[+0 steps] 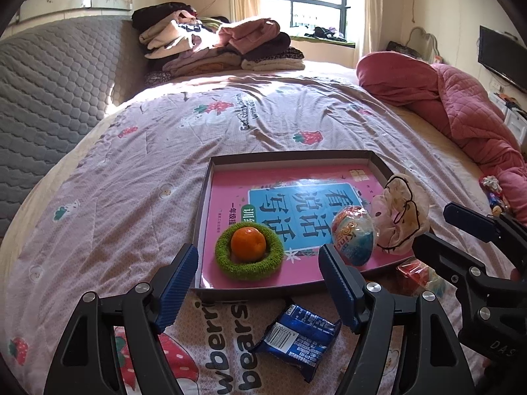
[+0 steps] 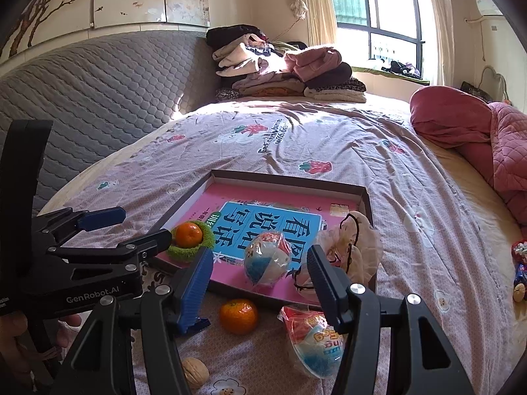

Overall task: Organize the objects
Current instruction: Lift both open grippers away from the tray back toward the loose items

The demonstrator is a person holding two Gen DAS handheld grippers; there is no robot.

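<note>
Both wrist cameras sit low over the bed [image 1: 138, 151], facing the window [image 2: 388, 16], sharing the nearby tray [image 1: 290, 156].

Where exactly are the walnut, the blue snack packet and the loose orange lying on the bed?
walnut [image 2: 195, 372], right wrist view, middle of its shell.
blue snack packet [image 1: 298, 340], left wrist view, centre of the wrapper.
loose orange [image 2: 238, 316], right wrist view, middle of its peel.

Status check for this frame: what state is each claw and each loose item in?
left claw: open, empty
right claw: open, empty
tray: holds pink book
tangerine: in tray, inside green ring
second tangerine: on bed, outside tray
blue packet: on bed
walnut: on bed
</note>
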